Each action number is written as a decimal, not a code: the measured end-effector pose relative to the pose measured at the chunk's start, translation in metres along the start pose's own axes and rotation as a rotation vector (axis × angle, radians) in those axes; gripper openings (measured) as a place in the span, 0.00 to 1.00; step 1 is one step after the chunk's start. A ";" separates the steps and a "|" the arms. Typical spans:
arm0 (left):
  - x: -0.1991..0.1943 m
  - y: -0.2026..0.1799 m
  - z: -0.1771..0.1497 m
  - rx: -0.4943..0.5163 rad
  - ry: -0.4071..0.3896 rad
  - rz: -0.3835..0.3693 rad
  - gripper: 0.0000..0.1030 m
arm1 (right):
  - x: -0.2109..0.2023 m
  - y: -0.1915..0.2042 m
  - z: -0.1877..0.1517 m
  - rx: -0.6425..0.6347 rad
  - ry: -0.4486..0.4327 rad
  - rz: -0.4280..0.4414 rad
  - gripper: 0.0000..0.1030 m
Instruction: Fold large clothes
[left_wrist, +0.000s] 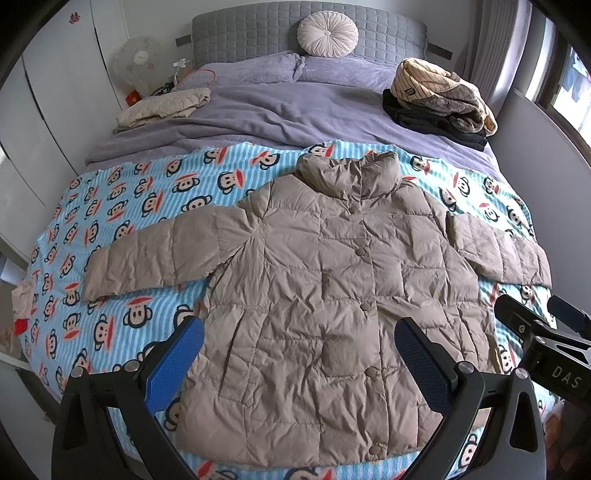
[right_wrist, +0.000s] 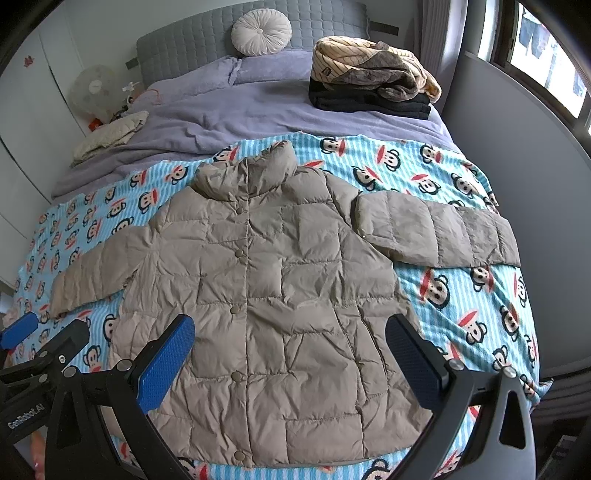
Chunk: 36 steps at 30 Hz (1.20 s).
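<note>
Now a beige quilted jacket (left_wrist: 325, 295) lies spread flat, front up and snapped shut, on a monkey-print blanket (left_wrist: 122, 206) that covers the near half of the bed (left_wrist: 258, 110). Its collar points toward 12 o'clock and its hem toward 6 o'clock; one sleeve reaches out to 9 o'clock, the other to 3 o'clock, up to the blanket's edge. The left claw (left_wrist: 299, 363) hangs released above the lower part of the jacket, blue pads wide apart, gripping nothing. The right claw (right_wrist: 290, 360) is likewise spread wide and empty over the hem area. At 1 o'clock, on the purple bedding, sits a pile of folded clothes (right_wrist: 373, 85); at 10 o'clock lies a cream garment (left_wrist: 162, 107). A round cushion (left_wrist: 328, 33) leans on the grey headboard.
</note>
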<state>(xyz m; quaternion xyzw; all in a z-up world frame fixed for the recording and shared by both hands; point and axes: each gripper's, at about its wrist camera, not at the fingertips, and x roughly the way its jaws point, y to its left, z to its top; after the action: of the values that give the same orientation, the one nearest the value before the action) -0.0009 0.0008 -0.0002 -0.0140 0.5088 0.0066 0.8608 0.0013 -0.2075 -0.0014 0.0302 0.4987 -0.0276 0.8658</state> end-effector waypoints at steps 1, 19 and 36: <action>0.000 0.000 0.000 0.000 0.001 -0.001 1.00 | 0.000 0.001 0.001 -0.001 0.000 0.000 1.00; 0.018 0.029 -0.016 -0.008 0.000 -0.006 1.00 | 0.019 0.012 -0.010 0.041 0.154 -0.029 1.00; 0.100 0.161 -0.029 -0.270 0.088 -0.052 1.00 | 0.066 0.110 -0.025 -0.054 0.236 0.122 1.00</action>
<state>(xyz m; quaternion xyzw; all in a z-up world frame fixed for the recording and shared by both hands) 0.0177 0.1609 -0.1042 -0.1431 0.5401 0.0520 0.8277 0.0213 -0.0975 -0.0679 0.0400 0.5951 0.0422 0.8016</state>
